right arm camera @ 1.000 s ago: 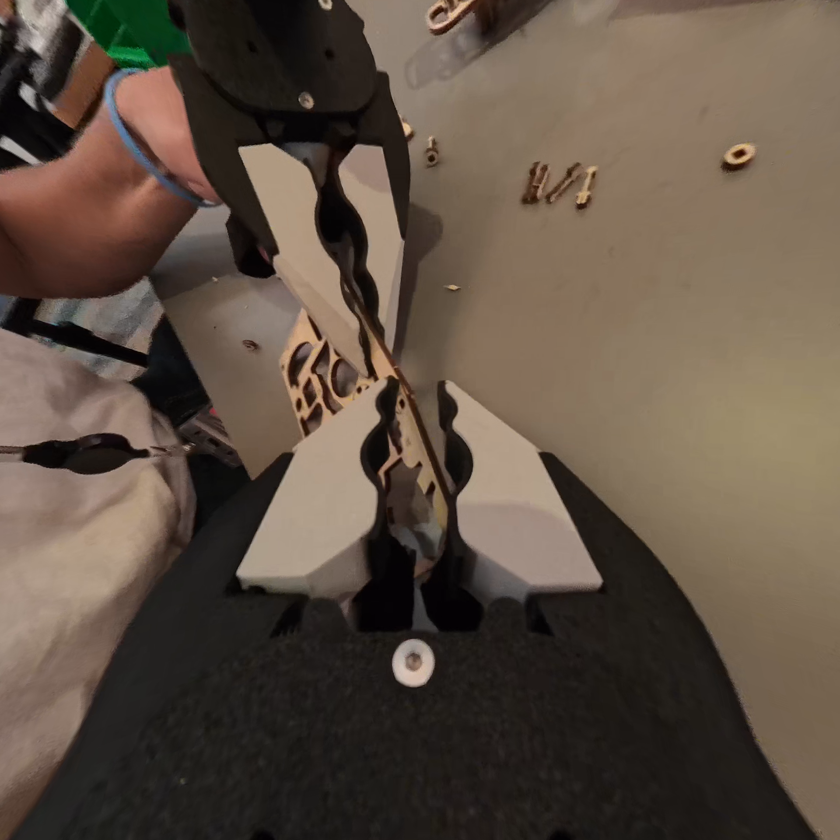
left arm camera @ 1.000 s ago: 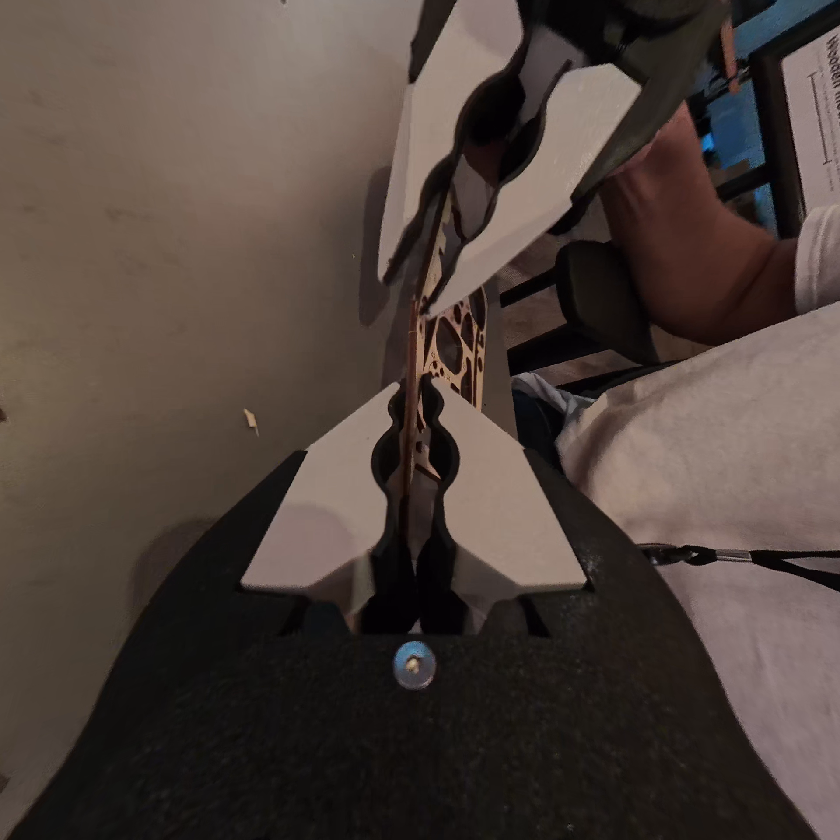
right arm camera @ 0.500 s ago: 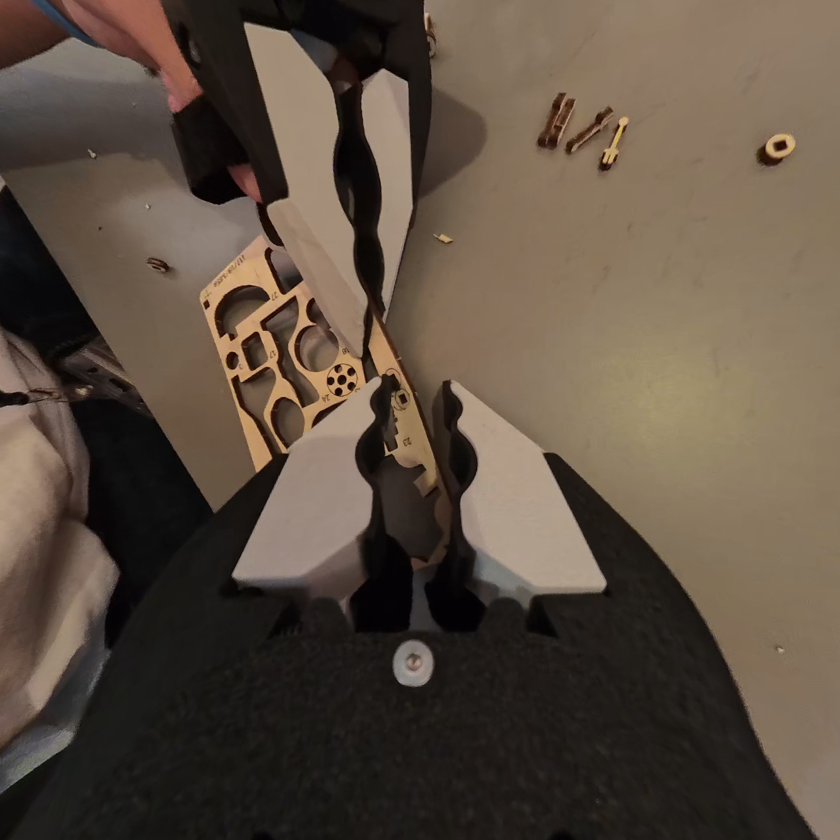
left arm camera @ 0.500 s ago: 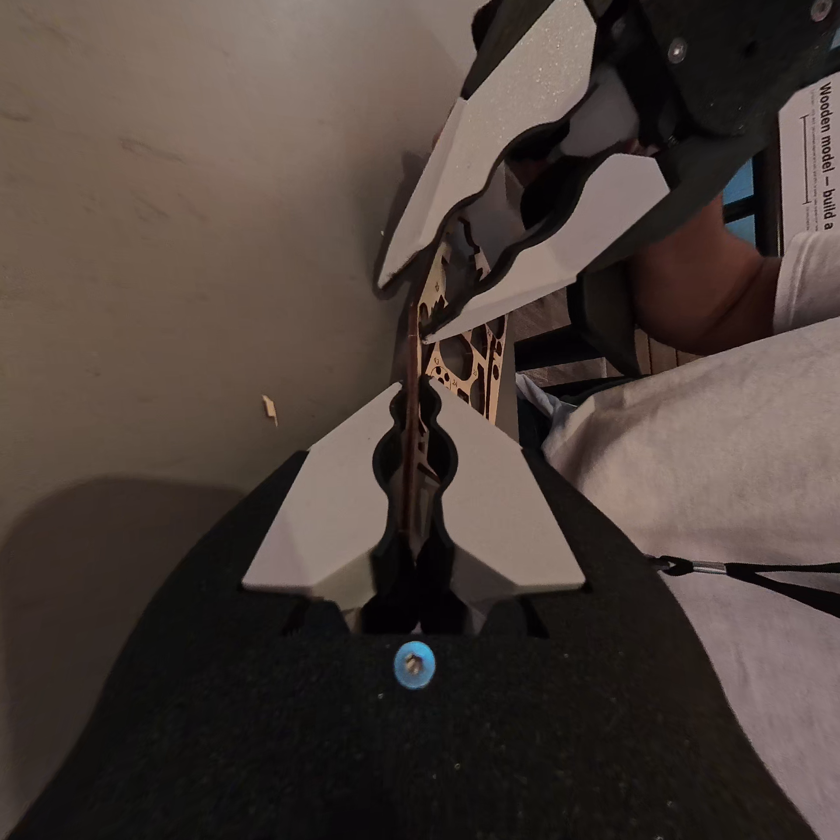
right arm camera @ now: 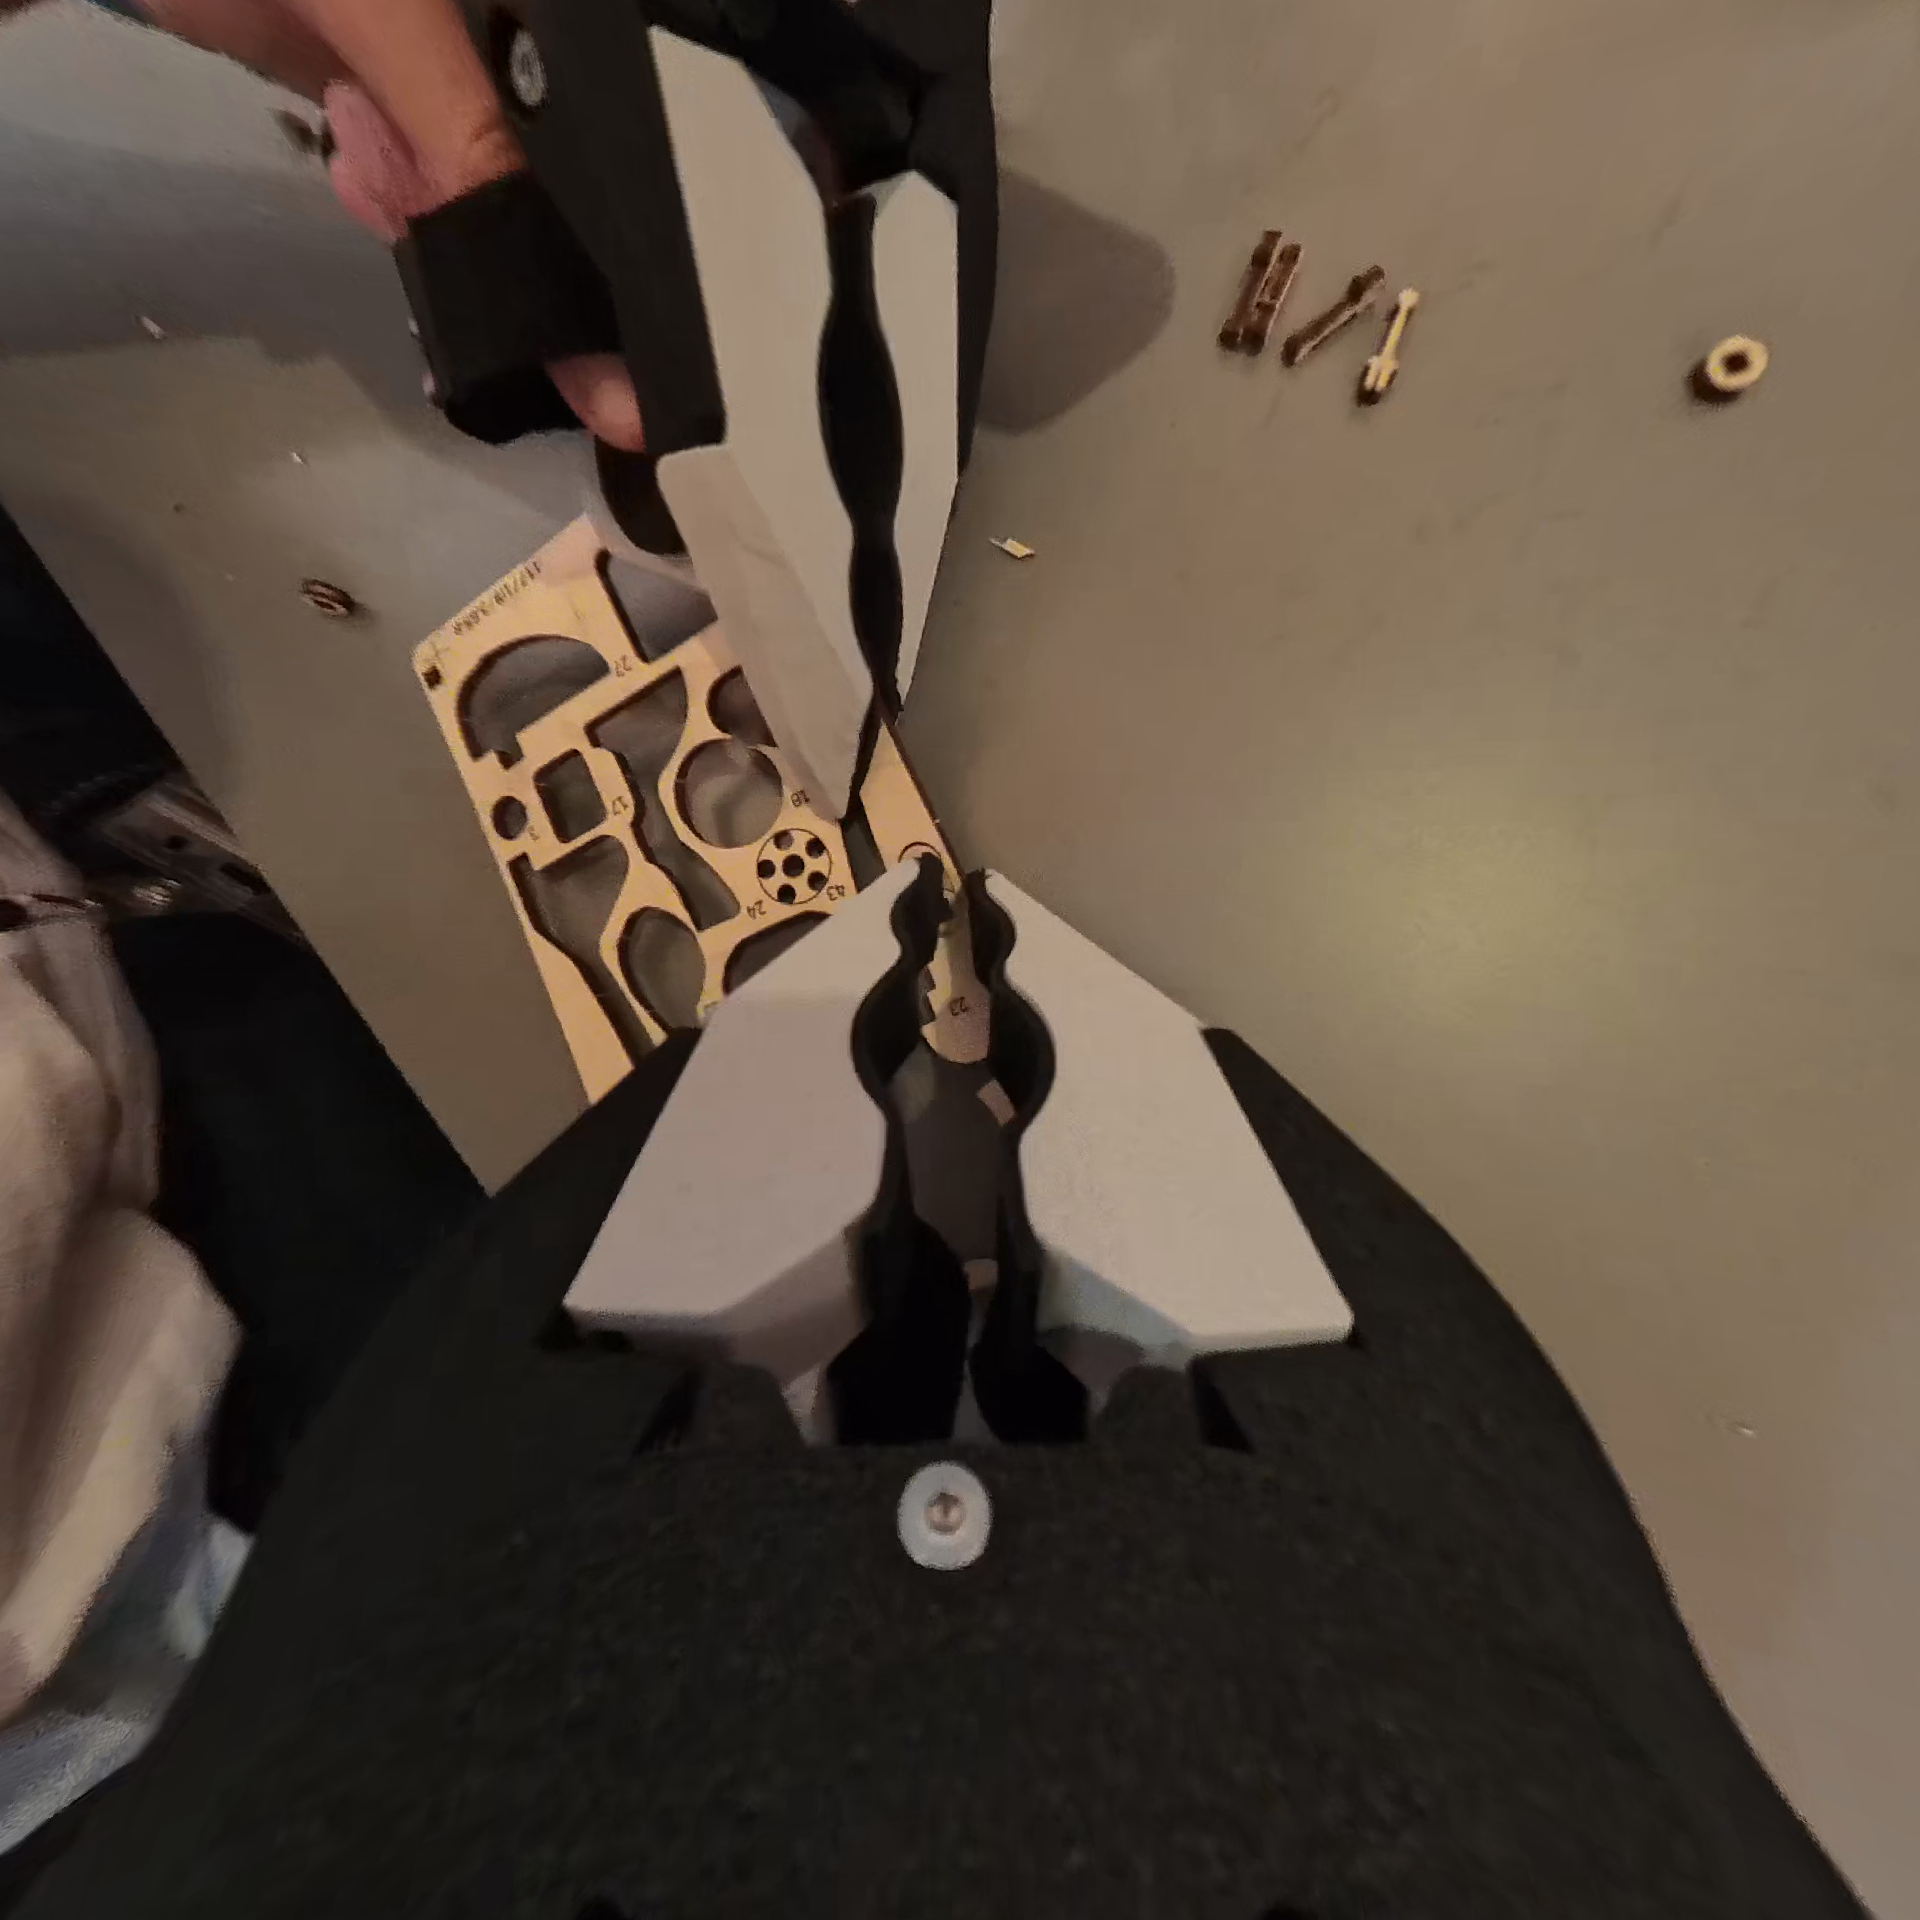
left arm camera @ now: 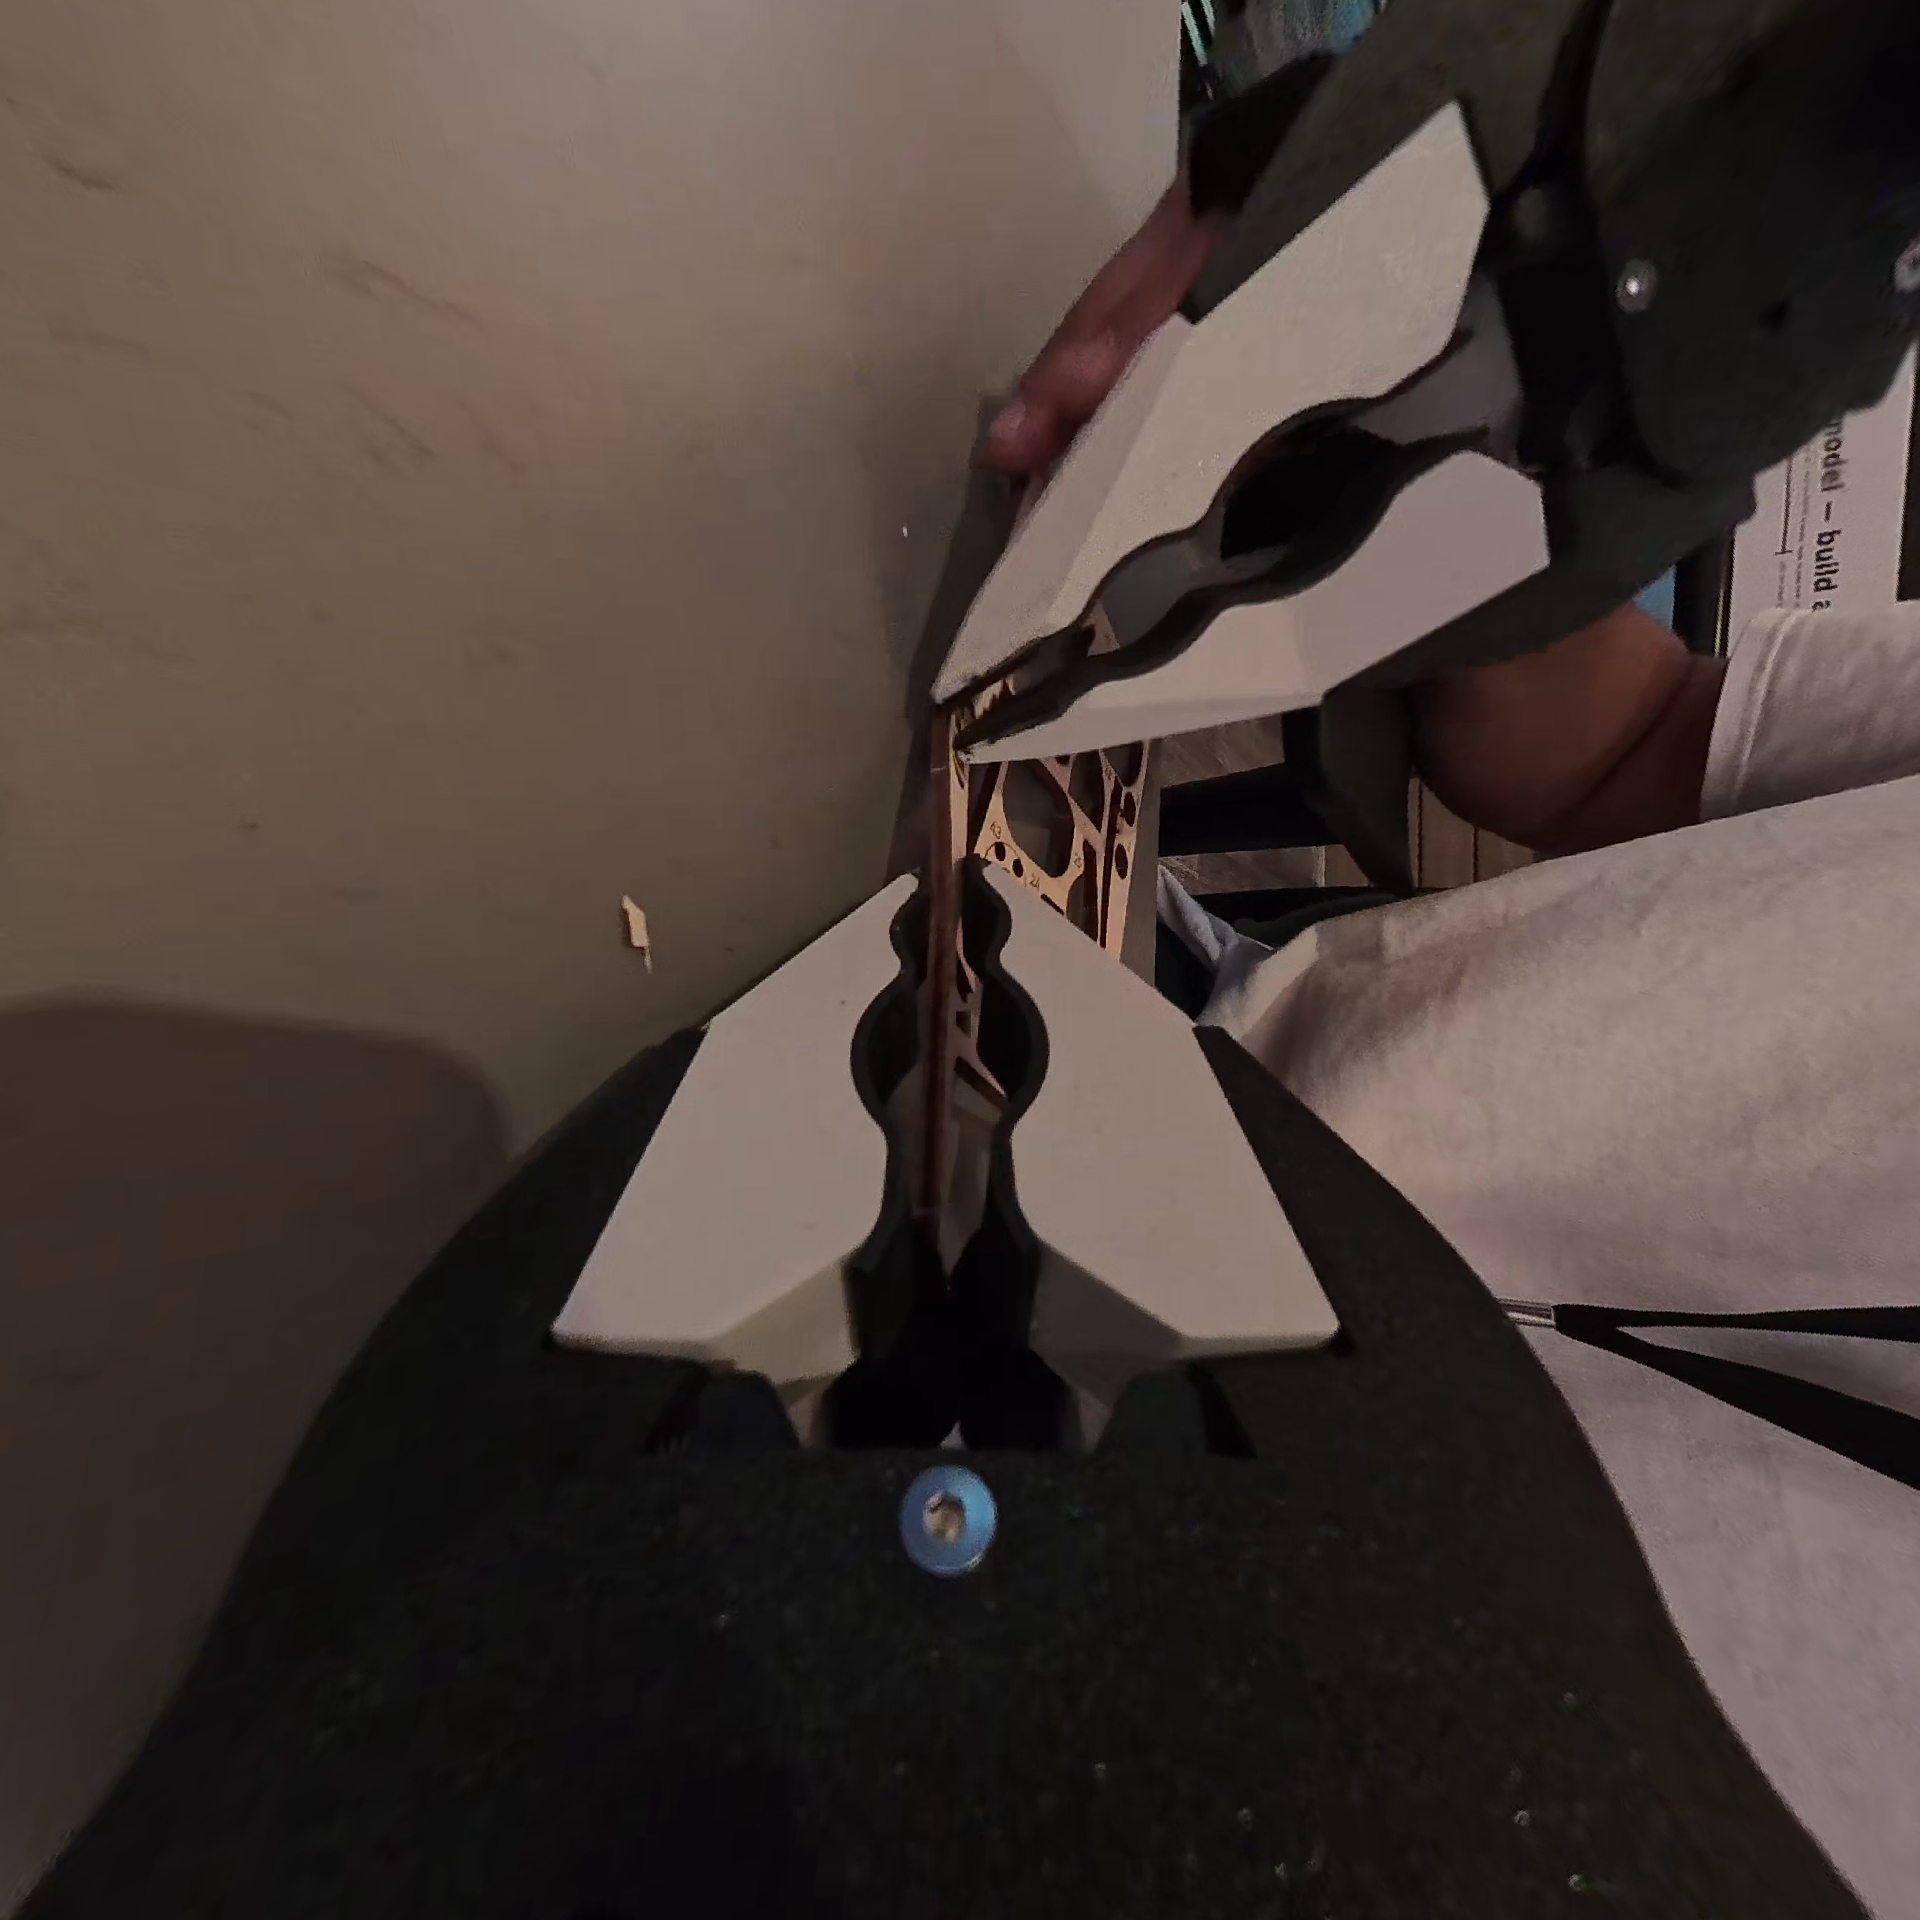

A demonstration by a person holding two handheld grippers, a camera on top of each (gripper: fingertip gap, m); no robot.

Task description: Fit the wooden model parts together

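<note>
1. The left tongs (left arm camera: 940,883) were closed on the edge of the wooden parts sheet (right arm camera: 623,831), the thin board running edge-on up the middle of the left wrist view between the pads.
2. The right tongs (right arm camera: 951,883) sat at the sheet's near edge with a narrow gap showing at the tips; I could not tell whether they truly pinched it. In the left wrist view they came in from the upper right, tips meeting the board's top edge.
3. The sheet lay left of centre in the right wrist view, over the counter (right arm camera: 1455,727) edge, most cut-outs already empty.
4. Compared with a second earlier, the sheet had swung from steeply tilted to nearly face-on to the right camera, and the right tongs had rotated further to the right in the left view.
5. My reading: the pair were turning the sheet to reach a remaining part, so fitting had not begun.
6. Loose wooden pieces (right arm camera: 1309,322) and a small ring (right arm camera: 1733,369) waited at the upper right.
</note>
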